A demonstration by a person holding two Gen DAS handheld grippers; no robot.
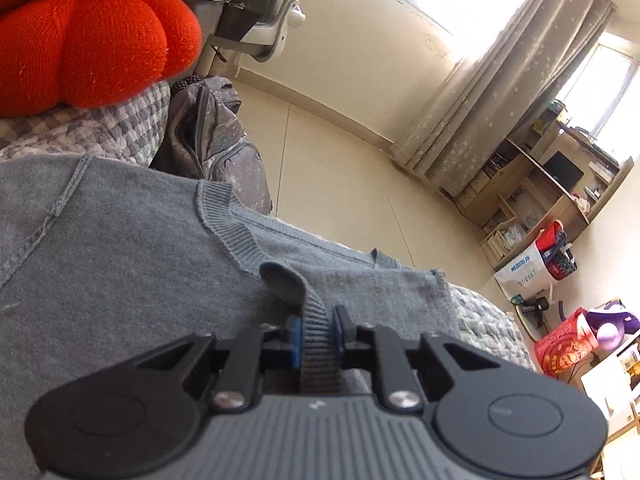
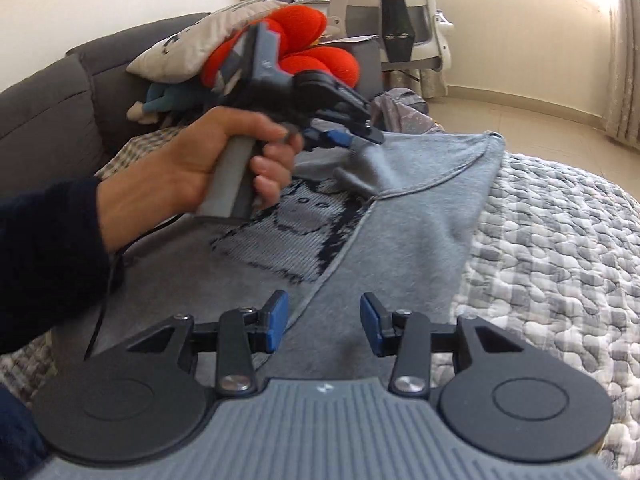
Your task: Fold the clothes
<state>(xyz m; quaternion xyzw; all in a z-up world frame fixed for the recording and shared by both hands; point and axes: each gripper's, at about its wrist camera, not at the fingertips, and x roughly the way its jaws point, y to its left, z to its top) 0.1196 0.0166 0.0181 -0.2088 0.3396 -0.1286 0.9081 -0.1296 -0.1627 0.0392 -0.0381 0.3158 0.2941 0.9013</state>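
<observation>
A grey knit sweater with a dark and light knitted picture on its front lies on a quilted grey checked cover. It fills the lower left of the left wrist view. My left gripper is shut on a ribbed edge of the sweater. In the right wrist view the left gripper is held in a bare hand and lifts a folded-over part of the sweater. My right gripper is open and empty just above the sweater's near part.
A red plush cushion and a grey pillow lie on the dark sofa back. A grey backpack stands on the tiled floor beside the cover. A white office chair, curtains and shelves with bags stand farther off.
</observation>
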